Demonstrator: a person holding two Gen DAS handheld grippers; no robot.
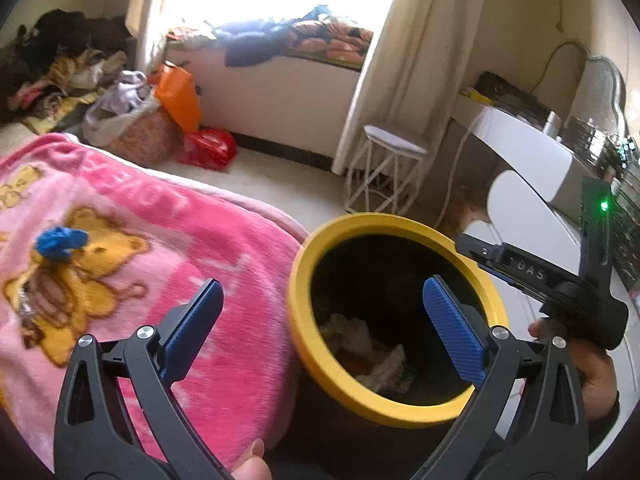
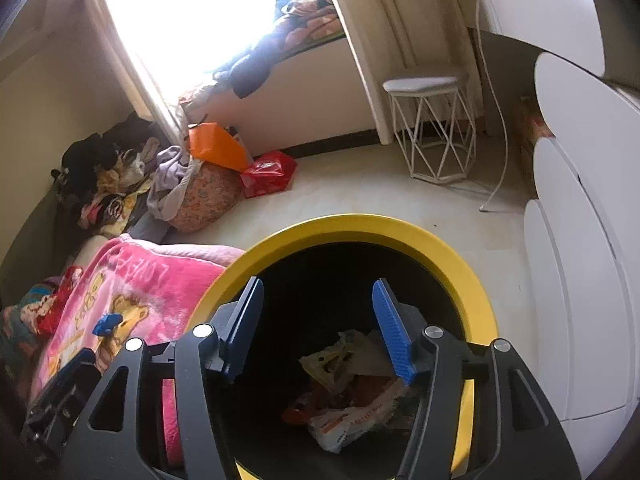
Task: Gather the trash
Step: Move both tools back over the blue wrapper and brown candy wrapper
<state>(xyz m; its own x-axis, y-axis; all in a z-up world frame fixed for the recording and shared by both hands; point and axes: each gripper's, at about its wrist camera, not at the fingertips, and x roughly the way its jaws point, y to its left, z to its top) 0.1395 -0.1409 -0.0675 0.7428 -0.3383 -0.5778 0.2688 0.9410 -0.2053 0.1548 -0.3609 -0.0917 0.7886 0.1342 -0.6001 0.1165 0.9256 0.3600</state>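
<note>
A black bin with a yellow rim [image 1: 298, 280] [image 2: 452, 256] stands beside the bed. Crumpled wrappers and bags [image 2: 352, 392] [image 1: 376, 356] lie at its bottom. My left gripper [image 1: 324, 312] stands wide open, its left finger over the pink blanket [image 1: 152, 272] and its right finger over the bin's mouth, with nothing between them. My right gripper [image 2: 318, 312] hangs open over the bin's mouth, empty. It also shows at the right of the left wrist view [image 1: 520, 268], held by a hand [image 1: 596, 372]. A crumpled blue scrap [image 1: 60, 242] [image 2: 106, 323] lies on the blanket.
A white wire stool [image 1: 386, 172] [image 2: 434, 128] stands near the curtain. White rounded drawers [image 2: 580, 240] line the right side. Piled clothes, an orange bag [image 2: 218, 146] and a red bag [image 2: 268, 174] sit on the floor by the window seat.
</note>
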